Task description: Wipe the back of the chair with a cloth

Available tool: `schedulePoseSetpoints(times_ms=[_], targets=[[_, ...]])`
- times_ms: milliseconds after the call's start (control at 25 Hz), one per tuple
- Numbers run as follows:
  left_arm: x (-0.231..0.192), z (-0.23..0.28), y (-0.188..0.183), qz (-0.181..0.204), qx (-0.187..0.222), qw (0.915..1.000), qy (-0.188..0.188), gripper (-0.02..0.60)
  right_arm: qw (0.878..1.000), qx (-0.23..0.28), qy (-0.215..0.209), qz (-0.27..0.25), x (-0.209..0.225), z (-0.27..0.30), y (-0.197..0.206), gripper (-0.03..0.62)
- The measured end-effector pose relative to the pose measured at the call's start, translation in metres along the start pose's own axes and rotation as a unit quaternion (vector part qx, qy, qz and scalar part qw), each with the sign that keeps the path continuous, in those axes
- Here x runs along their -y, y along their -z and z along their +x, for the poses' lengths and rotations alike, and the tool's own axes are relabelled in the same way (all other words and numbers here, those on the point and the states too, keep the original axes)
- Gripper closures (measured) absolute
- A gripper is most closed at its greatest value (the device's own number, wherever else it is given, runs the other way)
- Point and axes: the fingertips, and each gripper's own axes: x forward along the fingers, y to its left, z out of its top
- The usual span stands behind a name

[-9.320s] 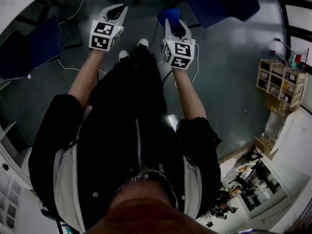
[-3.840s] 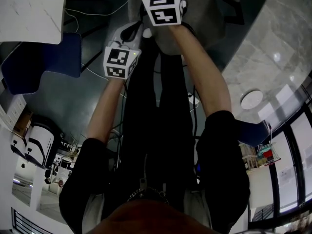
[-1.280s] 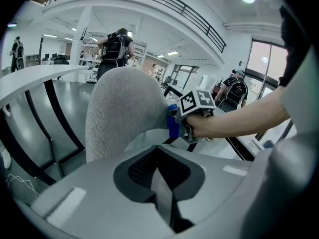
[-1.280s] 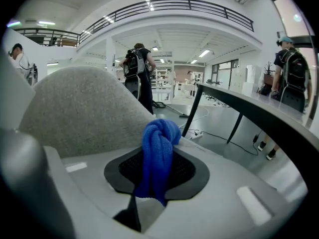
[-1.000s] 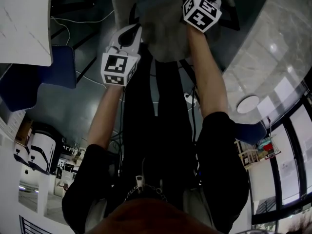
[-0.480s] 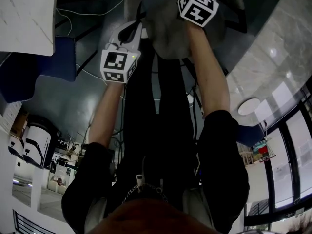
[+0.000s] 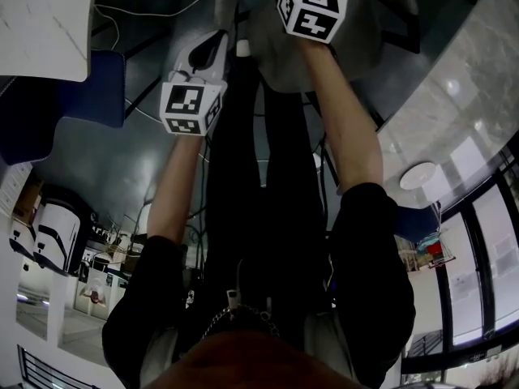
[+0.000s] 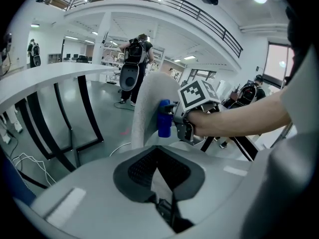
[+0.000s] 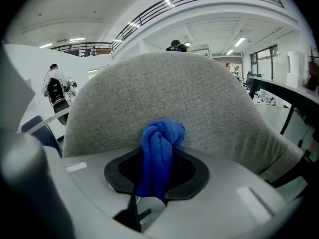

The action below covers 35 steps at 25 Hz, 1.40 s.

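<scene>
- Of the grey fabric chair back (image 9: 164, 93): fills the right gripper view, upright and rounded at the top; seen edge-on in the left gripper view; in the head view sits at the top of the frame, partly under the right forearm (image 7: 340, 112).
- Of the right gripper (image 9: 149, 195): has slid leftward across the chair back over the last second, going by its marker cube (image 7: 312, 8) in the head view, from the right part of the fabric toward the middle; reads as a wiping stroke under way; by that judgement the wipe is begun, with much of the fabric probably not yet covered; jaws clamped narrow on the blue cloth (image 9: 160, 146).
- Of the left gripper (image 7: 220, 39): has stayed just beside the chair back's left edge through that second, a little lower than the right; jaws closed together with nothing between them; faces across toward the right gripper and takes no part in the wipe, though could steady the chair back if it swivels.
- Of the blue cloth: bunched into a knot-like wad standing out beyond the right jaws; pressed against the lower middle of the chair back, touching the fabric; in the left gripper view shows as a blue lump between the right gripper and the chair back.
</scene>
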Motion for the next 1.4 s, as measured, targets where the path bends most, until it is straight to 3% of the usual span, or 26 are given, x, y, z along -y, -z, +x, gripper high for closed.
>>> schedulePoseSetpoints(times_ms=[240, 1040, 1400], targets=[[-0.01, -0.008, 0.011, -0.008, 0.0, 0.9999, -0.011, 0.571, 0.997, -0.014, -0.075, -0.031, -0.049, -0.008, 0.018, 0.494], [-0.007, -0.014, 0.028, -0.007, 0.0, 1.0, -0.007, 0.571, 0.977, -0.06, -0.196, -0.054, -0.118, -0.042, 0.075, 0.494], [-0.006, -0.017, 0.029, 0.004, -0.004, 1.0, -0.005, 0.571, 0.955, -0.106, -0.269, -0.062, -0.137, -0.064, 0.108, 0.494]])
